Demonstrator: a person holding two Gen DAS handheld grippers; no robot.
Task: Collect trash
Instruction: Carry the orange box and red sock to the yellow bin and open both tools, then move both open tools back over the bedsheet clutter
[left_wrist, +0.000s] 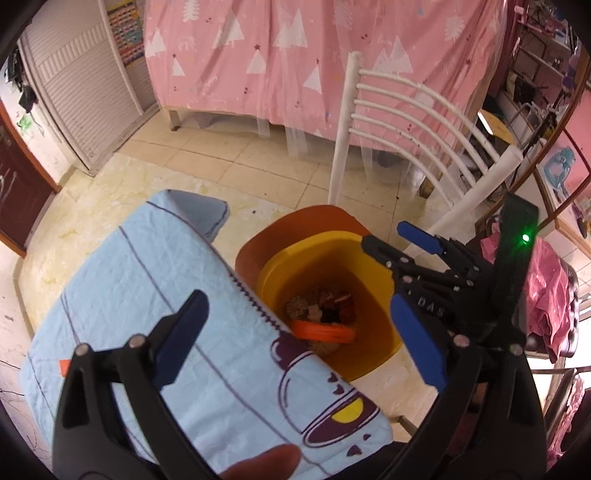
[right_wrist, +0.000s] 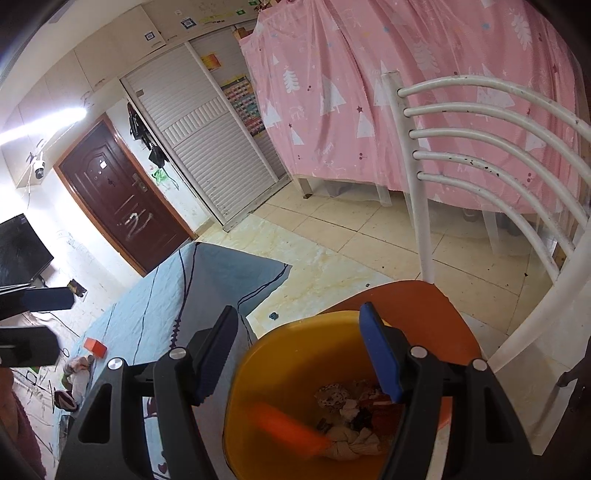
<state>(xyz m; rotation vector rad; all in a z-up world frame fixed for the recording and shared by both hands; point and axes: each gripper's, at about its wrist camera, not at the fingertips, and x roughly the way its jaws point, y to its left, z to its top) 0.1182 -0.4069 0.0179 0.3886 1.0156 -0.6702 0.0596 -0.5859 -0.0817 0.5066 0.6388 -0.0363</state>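
A yellow bin (left_wrist: 373, 280) (right_wrist: 258, 369) stands on an orange chair seat (left_wrist: 295, 225) (right_wrist: 424, 295) beside the table. Inside lie crumpled paper scraps (left_wrist: 317, 306) (right_wrist: 351, 443) and an orange piece (left_wrist: 321, 332), which is blurred in the right wrist view (right_wrist: 288, 428). My right gripper (right_wrist: 299, 354) (left_wrist: 395, 240) hangs open over the bin's mouth with nothing between its blue pads. My left gripper (left_wrist: 301, 336) (right_wrist: 37, 325) stands wide open and empty, straddling the table edge and the bin. More trash (right_wrist: 77, 369) and a small orange box (right_wrist: 95, 347) sit on the cloth.
A light blue printed cloth (left_wrist: 147, 295) (right_wrist: 166, 302) covers the table. The white chair back (left_wrist: 406, 110) (right_wrist: 498, 147) rises behind the bin. A pink curtain (left_wrist: 295, 55), a white sliding wardrobe (right_wrist: 207, 147) and a dark door (right_wrist: 118, 192) border the tiled floor. A person's fingertip (left_wrist: 266, 461) shows at the bottom.
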